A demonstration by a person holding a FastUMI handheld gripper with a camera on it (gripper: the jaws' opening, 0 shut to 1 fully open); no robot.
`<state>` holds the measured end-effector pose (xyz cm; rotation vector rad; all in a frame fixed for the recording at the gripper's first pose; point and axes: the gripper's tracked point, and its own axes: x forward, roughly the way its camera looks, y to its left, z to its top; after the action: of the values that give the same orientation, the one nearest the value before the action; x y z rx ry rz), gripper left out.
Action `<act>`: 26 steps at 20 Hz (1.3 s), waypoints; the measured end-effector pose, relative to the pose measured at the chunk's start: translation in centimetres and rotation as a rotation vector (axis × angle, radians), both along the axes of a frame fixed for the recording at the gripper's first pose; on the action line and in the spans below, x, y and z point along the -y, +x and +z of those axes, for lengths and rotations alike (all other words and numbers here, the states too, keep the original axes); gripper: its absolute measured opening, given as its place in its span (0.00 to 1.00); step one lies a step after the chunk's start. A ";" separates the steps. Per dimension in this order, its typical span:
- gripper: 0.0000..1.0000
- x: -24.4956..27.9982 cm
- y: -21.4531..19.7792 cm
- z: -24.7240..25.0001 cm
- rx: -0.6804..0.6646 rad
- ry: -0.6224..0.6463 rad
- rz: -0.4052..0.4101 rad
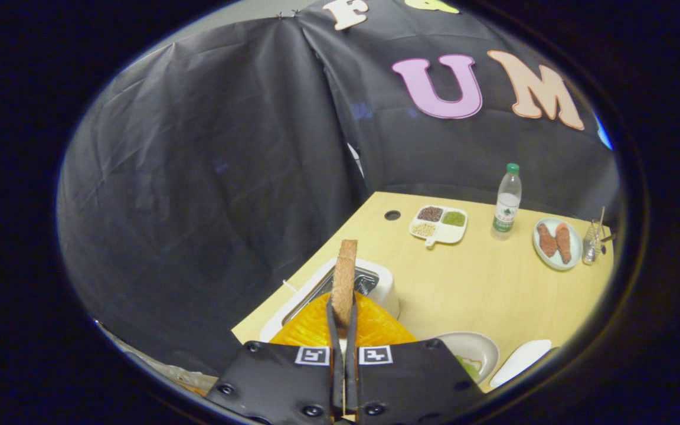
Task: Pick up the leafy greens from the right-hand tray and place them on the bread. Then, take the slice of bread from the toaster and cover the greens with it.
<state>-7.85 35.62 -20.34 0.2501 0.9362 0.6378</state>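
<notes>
My gripper [343, 304] is shut on a brown slice of bread [345, 273], which I see edge-on, standing upright between the fingers. The slice is lifted above the white toaster [385, 284], whose open slot lies just below and behind it. To the right of the fingers, close by, a white plate [480, 345] carries something green, the leafy greens [468, 367], partly hidden by the gripper's body. A white tray [520, 360] lies right of that plate.
On the wooden table [464, 283], far beyond the fingers, stand a divided dish of grains [439, 224], a water bottle [507, 203], a plate with two reddish-brown pieces [557, 243] and a small glass jar [591, 247]. The table's left edge runs beside the toaster.
</notes>
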 end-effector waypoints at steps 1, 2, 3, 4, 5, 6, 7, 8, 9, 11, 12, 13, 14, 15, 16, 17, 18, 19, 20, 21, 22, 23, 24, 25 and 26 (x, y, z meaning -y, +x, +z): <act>0.04 0.8 0.1 0.3 0.010 0.001 -0.015; 0.04 1.7 0.3 0.6 0.021 0.000 -0.029; 0.04 2.5 0.3 0.6 0.024 -0.005 -0.037; 0.04 3.3 0.2 0.6 0.027 -0.010 -0.045; 0.04 3.9 0.0 0.7 0.027 -0.014 -0.053; 0.04 4.6 -0.2 0.5 0.027 -0.021 -0.061; 0.04 5.4 -0.3 0.1 0.024 -0.029 -0.069; 0.04 6.1 -0.6 -0.3 0.018 -0.036 -0.080; 0.04 6.8 -1.2 -0.9 0.008 -0.041 -0.090; 0.04 8.1 -2.1 -2.2 -0.023 -0.045 -0.114; 0.04 8.7 -2.6 -2.8 -0.038 -0.046 -0.124; 0.04 9.3 -3.1 -3.5 -0.054 -0.050 -0.132; 0.04 9.8 -3.6 -4.3 -0.071 -0.054 -0.139; 0.04 10.2 -4.1 -5.0 -0.088 -0.056 -0.146; 0.04 10.6 -4.6 -5.7 -0.103 -0.055 -0.152; 0.04 10.8 -5.0 -6.5 -0.114 -0.053 -0.159; 0.04 11.1 -5.4 -7.0 -0.126 -0.051 -0.165; 0.04 11.4 -5.8 -7.5 -0.131 -0.049 -0.170; 0.04 12.0 -6.0 -8.2 -0.141 -0.053 -0.175; 0.04 12.2 -6.5 -8.8 -0.153 -0.052 -0.179; 0.04 12.5 -6.7 -9.4 -0.161 -0.051 -0.187; 0.04 12.7 -6.9 -10.0 -0.171 -0.049 -0.192; 0.04 12.6 -7.1 -10.2 -0.182 -0.049 -0.199; 0.04 13.0 -7.5 -10.6 -0.192 -0.051 -0.205; 0.04 13.4 -7.7 -11.1 -0.201 -0.054 -0.211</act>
<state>-15.50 22.21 -31.41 0.3647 1.1015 0.3971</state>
